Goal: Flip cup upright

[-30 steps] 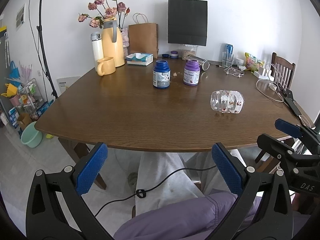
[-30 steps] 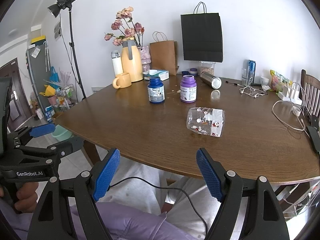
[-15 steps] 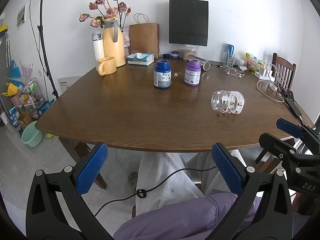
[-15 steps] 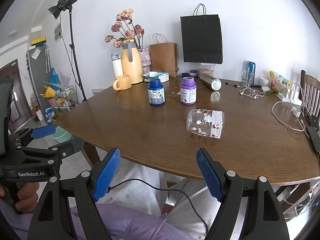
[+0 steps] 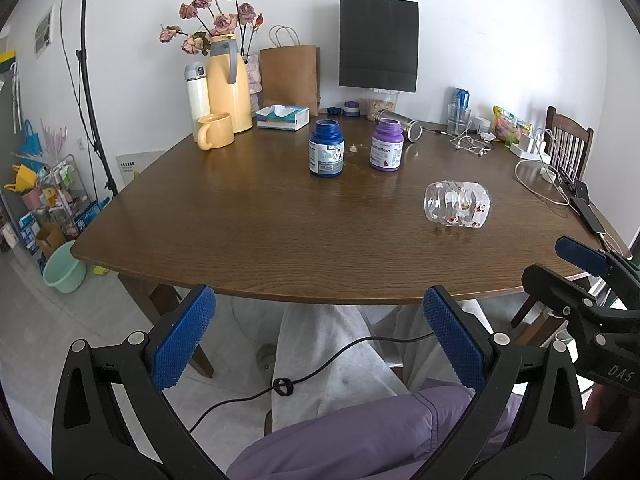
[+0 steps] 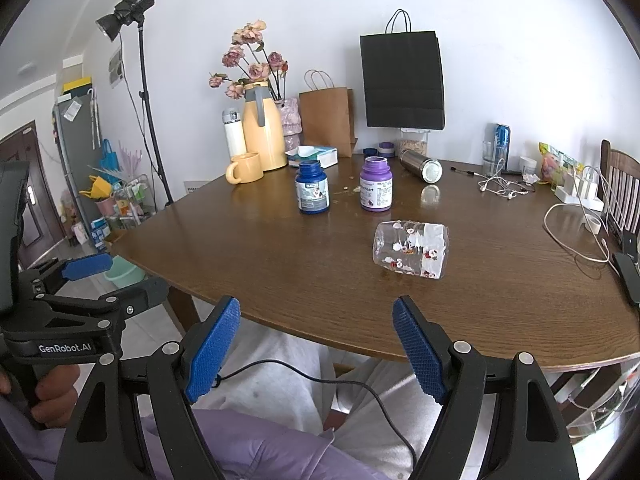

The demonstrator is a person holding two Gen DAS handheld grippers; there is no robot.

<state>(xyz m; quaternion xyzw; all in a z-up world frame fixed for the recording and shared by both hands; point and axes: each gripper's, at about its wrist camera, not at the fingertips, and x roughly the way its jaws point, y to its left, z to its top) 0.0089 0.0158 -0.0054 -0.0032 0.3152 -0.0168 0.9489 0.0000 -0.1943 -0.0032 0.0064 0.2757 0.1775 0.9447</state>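
A clear plastic cup with small red and white prints (image 5: 457, 209) lies on its side on the brown wooden table (image 5: 256, 232), right of the middle. It also shows in the right wrist view (image 6: 412, 249). My left gripper (image 5: 320, 336) is open and empty, held below the table's near edge. My right gripper (image 6: 316, 354) is open and empty, also short of the near edge, with the cup ahead and slightly right. The right gripper shows at the right edge of the left wrist view (image 5: 560, 264).
A blue jar (image 5: 326, 148) and a purple jar (image 5: 386, 145) stand behind the cup. A yellow mug (image 5: 215, 131), yellow jug, tissue box, paper bags and a steel flask (image 6: 422, 165) line the back. Cables and a phone (image 6: 628, 276) lie at the right. A chair (image 5: 568, 140) stands at the far right.
Both grippers have edged slightly forward toward the table. The cup and the jars have not moved.
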